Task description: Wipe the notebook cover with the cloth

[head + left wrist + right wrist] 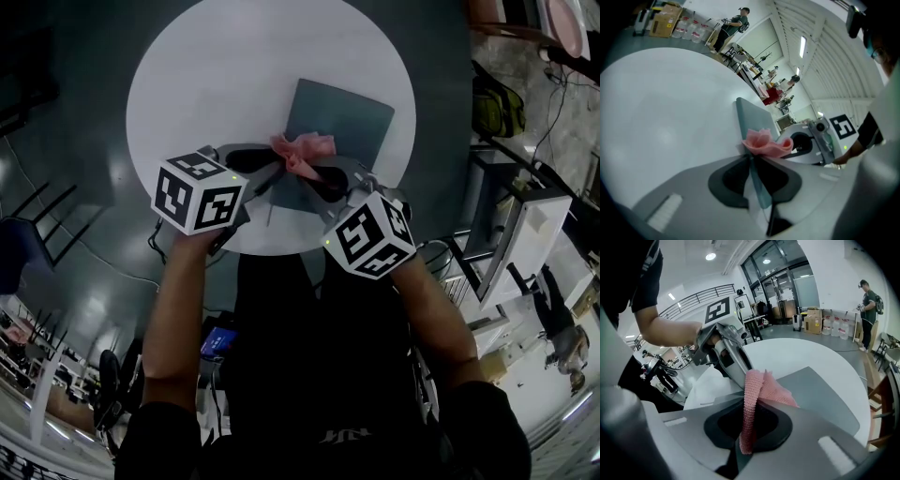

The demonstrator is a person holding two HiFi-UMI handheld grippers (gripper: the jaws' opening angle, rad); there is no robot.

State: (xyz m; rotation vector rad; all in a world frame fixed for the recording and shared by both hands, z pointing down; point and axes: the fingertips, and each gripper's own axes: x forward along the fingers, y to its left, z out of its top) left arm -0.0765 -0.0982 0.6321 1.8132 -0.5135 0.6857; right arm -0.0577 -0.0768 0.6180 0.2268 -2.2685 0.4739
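A grey-teal notebook (342,117) lies on the round white table (216,66), near its front edge. My left gripper (272,178) is shut on the notebook's near edge, and in the left gripper view that thin edge (759,187) runs between the jaws. My right gripper (319,178) is shut on a pink cloth (300,150), which bunches on the notebook's near left part. In the right gripper view the cloth (761,390) hangs down between the jaws over the notebook (820,394), with the left gripper (729,357) close behind it. The two grippers' tips almost meet.
The table's front edge is right under both grippers. White shelving (525,234) and a bag (497,108) stand to the right of the table. Cardboard boxes (813,319) and water bottles sit on the floor beyond. A person (868,305) stands far off.
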